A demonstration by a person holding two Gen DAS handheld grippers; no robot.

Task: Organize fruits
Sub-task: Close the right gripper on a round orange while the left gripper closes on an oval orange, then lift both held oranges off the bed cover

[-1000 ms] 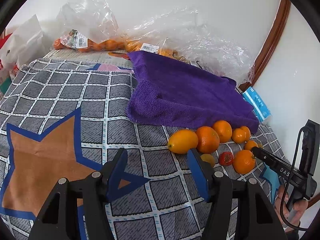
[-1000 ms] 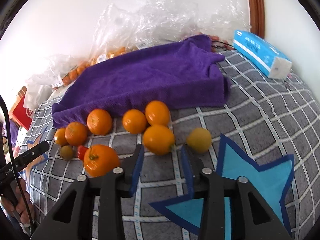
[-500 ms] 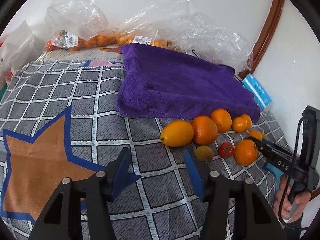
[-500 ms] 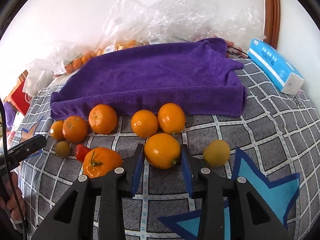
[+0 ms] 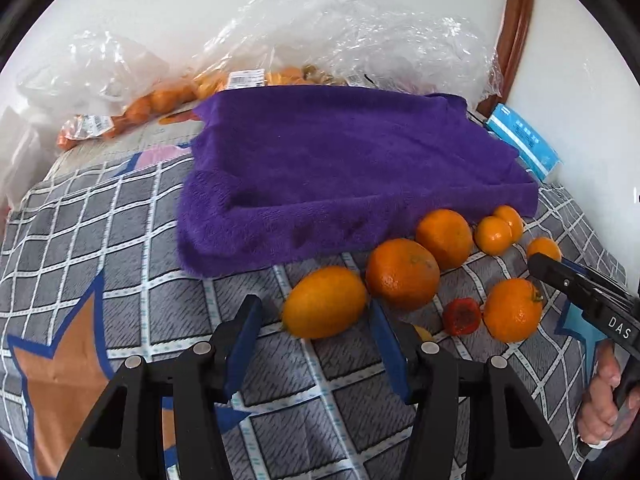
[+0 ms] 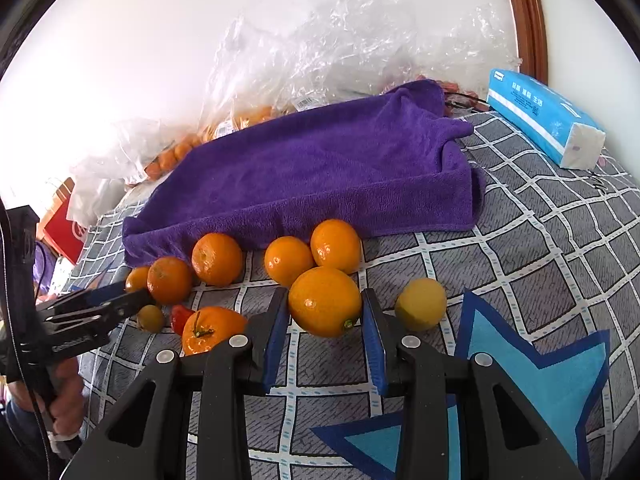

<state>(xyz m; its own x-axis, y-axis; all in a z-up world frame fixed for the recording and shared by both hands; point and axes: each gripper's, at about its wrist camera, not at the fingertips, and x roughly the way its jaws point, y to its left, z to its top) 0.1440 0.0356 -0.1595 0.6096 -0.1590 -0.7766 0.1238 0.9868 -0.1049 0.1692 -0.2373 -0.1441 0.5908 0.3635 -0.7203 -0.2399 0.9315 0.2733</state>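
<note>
A purple towel [image 5: 344,172] lies on the checked bed cover, also in the right wrist view [image 6: 320,176]. Loose fruit lies along its near edge. My left gripper [image 5: 316,320] is open, its jaws on either side of an oval orange fruit [image 5: 324,302], not touching. My right gripper [image 6: 325,316] is open, its blue pads close on both sides of a round orange [image 6: 325,302]. A yellow lemon [image 6: 420,304] lies just right of it. A stemmed orange [image 6: 212,328], a red fruit [image 6: 180,316] and several oranges lie to the left.
Clear plastic bags [image 5: 360,48] with more oranges lie behind the towel by the wall. A blue tissue pack [image 6: 548,116] lies at the far right. A red bag [image 6: 64,224] is at the far left. The other gripper shows at each view's edge.
Both grippers have moved forward towards the fruit. The left jaws now flank the oval fruit. The right jaws now flank the round orange.
</note>
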